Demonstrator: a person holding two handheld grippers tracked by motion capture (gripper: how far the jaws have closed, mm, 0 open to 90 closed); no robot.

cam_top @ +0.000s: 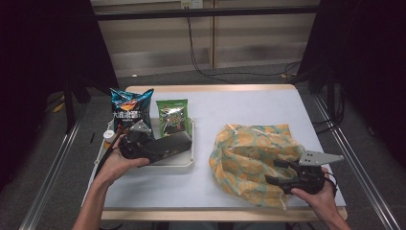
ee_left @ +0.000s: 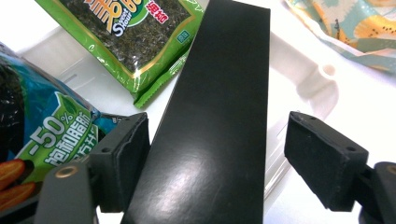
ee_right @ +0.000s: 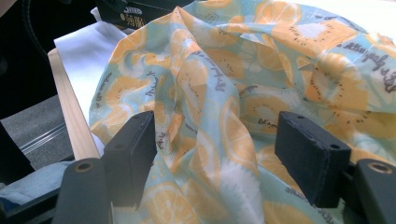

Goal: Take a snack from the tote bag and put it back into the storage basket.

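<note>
**Black box lies in the tray between spread jaws**

Black box rests flat in the white tray at the left side of the table, along the tray's near edge. The left gripper reaches over it from the tray's left end; in the left gripper view the box runs up between the two black jaws, which stand apart. One pad sits right at the box's edge and the other pad is clear of it with a gap, so the box is not pinched.

Behind the box, toward the tray's far edge, a green snack packet stands next to a blue chip bag. A small bottle with a white cap sits at the tray's left edge.

The cloth bag with an orange-slice print lies crumpled at the table's near right. The right gripper is at the bag's near right side, jaws spread wide, with folds of fabric bulging between them but not clamped
</note>
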